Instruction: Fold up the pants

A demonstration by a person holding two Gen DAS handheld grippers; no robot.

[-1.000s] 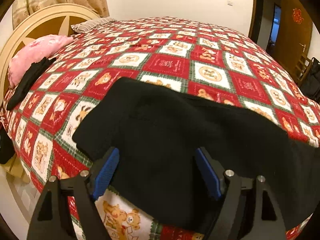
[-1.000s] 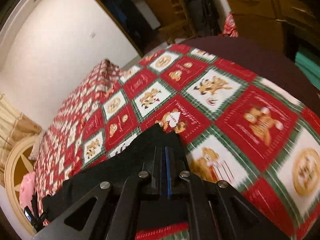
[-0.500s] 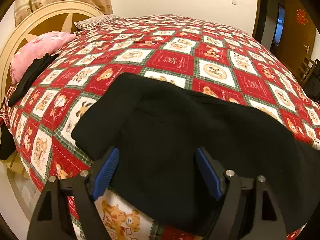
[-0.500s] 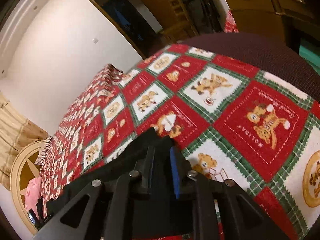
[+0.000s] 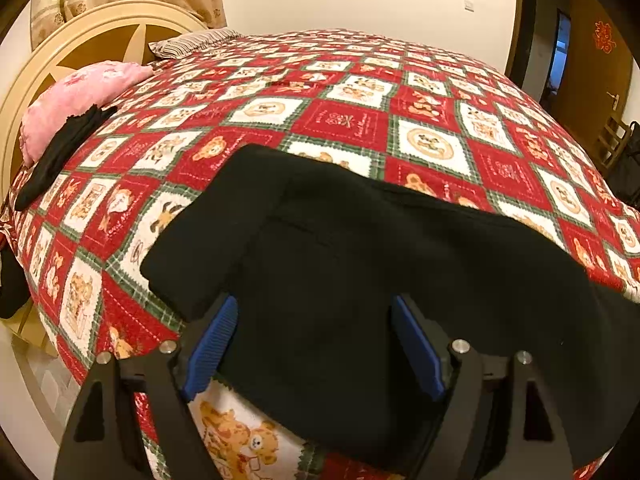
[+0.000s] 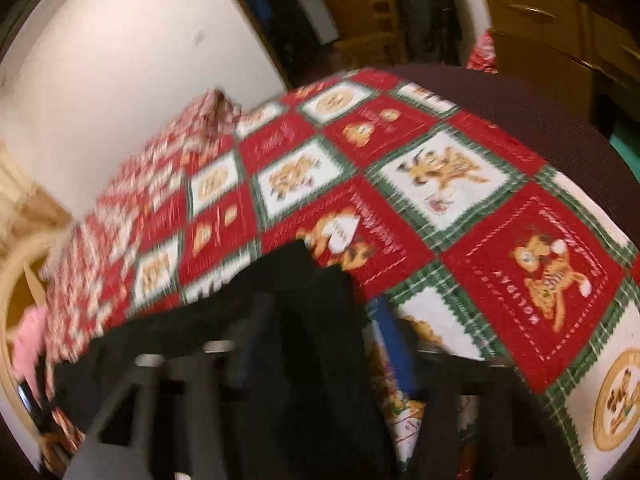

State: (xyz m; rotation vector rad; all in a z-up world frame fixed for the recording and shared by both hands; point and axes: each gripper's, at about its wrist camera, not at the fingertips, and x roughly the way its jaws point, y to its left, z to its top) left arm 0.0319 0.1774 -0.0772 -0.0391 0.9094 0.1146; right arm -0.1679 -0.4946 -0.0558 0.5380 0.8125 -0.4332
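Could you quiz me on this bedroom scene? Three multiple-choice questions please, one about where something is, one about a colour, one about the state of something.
1. Where do the pants lie?
A. on the quilt
B. on the floor
C. on a chair

2. What colour is the pillow by the headboard?
A. blue
B. pink
C. green

3. How does the left gripper stand?
A. clamped on the pillow
B. jaws wide apart over the pants
C. shut on nothing

Answers:
1 A, black cloth spreads over the red checked quilt.
2 B, it is plainly pink.
3 B, the blue pads stand wide apart with cloth between, unpinched.
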